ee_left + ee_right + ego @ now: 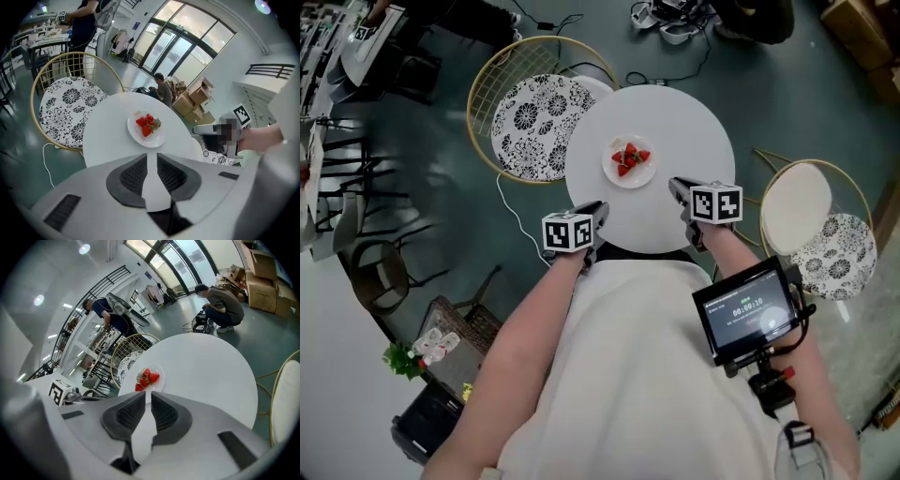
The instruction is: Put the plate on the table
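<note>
**Resting on the round table, a plate of strawberries, with both grippers empty**

Sitting on the white round table [675,122], the small white plate [630,161] lies flat a little toward 9 o'clock from the tabletop's middle. A few red strawberries [630,156] are heaped on it. Neither gripper touches the plate.

From the head view, the left gripper [598,214] points in over the table's rim at about 7 o'clock, and its marker cube hangs just outside the edge. The right gripper [678,187] reaches in from about 4 o'clock, with its tip over the tabletop and near the plate but clear of it. In the left gripper view the jaws stand slightly apart, with only bare tabletop showing through the narrow slot. The plate lies ahead at 12 o'clock. The right gripper view shows a similar narrow gap with nothing in it, and the plate again sits ahead of the jaw tips.

A wire-framed chair with a black-and-white flowered cushion [530,122] stands against the table at 10 o'clock. A second chair [811,225], with a plain pale cushion lying over a patterned one, stands off at 4 o'clock. A small screen [748,314] is mounted by the person's right forearm. Beyond the table a person [225,305] crouches on the floor near stacked cardboard boxes [262,273].
</note>
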`<state>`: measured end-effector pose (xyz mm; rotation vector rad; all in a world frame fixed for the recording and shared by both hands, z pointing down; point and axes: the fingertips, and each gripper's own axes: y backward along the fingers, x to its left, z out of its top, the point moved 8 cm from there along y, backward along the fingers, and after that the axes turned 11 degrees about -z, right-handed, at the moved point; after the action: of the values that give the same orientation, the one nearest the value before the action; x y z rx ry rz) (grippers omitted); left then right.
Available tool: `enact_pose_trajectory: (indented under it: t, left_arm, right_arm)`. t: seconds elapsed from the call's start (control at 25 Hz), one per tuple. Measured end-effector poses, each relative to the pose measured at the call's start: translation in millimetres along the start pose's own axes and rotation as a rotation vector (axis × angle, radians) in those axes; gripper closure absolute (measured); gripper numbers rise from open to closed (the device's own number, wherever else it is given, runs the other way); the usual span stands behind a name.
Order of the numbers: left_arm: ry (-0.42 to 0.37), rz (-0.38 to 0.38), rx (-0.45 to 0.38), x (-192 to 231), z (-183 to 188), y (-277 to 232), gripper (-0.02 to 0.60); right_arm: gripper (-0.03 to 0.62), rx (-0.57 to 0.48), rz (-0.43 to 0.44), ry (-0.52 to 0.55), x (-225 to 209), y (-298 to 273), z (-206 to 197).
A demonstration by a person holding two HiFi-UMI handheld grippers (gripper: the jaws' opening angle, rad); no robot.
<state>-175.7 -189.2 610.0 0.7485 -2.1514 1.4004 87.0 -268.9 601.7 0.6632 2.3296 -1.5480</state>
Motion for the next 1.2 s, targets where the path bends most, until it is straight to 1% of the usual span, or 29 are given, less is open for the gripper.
enact_pose_trajectory:
  t: [0.16, 0.32, 0.36, 0.4, 0.48, 0.64, 0.76, 0.88, 1.2]
  left_arm:
    - [-0.025, -0.031, -0.024, -10.7, -7.2, 10.6, 0.515]
    - [-0.025, -0.068, -0.057, -20.6, -9.1, 20.3, 0.515]
    - [-0.030, -0.080, -0.062, -24.3, -9.8, 20.7, 0.520]
    - [-0.040, -0.089, -0.064, -28.1, -10.4, 20.8, 0.555]
    - [-0.068, -0.101, -0.063, -34.7, -11.2, 23.1, 0.577]
    - [-0.099, -0.126, -0.074, -46.1, -20.3, 39.7, 0.577]
    - [-0.106, -0.131, -0.076, -47.9, -26.3, 43.6, 0.577]
    - [-0.115, -0.131, -0.078, -48.6, -24.8, 41.4, 0.577]
    - [-0.126, -0.133, -0.087, -48.1, -24.1, 41.1, 0.577]
  right_arm:
    - [0.549, -0.016, 0.035, 0.017, 1.1, 19.1, -6.8]
    - [0.549, -0.023, 0.094, 0.019, 6.6, 31.5, -15.0]
    - [0.554, -0.024, 0.102, 0.023, 6.1, 35.0, -17.2]
    - [0.591, -0.026, 0.106, 0.031, 5.5, 38.6, -18.9]
    - [0.591, -0.037, 0.115, 0.051, 7.7, 46.2, -20.9]
    - [0.591, -0.050, 0.120, 0.073, 22.6, 63.0, -34.1]
    - [0.591, -0.050, 0.128, 0.089, 27.0, 63.1, -41.5]
    - [0.591, -0.049, 0.126, 0.095, 24.0, 60.5, -40.5]
    - [0.591, -0.046, 0.143, 0.071, 25.7, 57.3, -40.7]
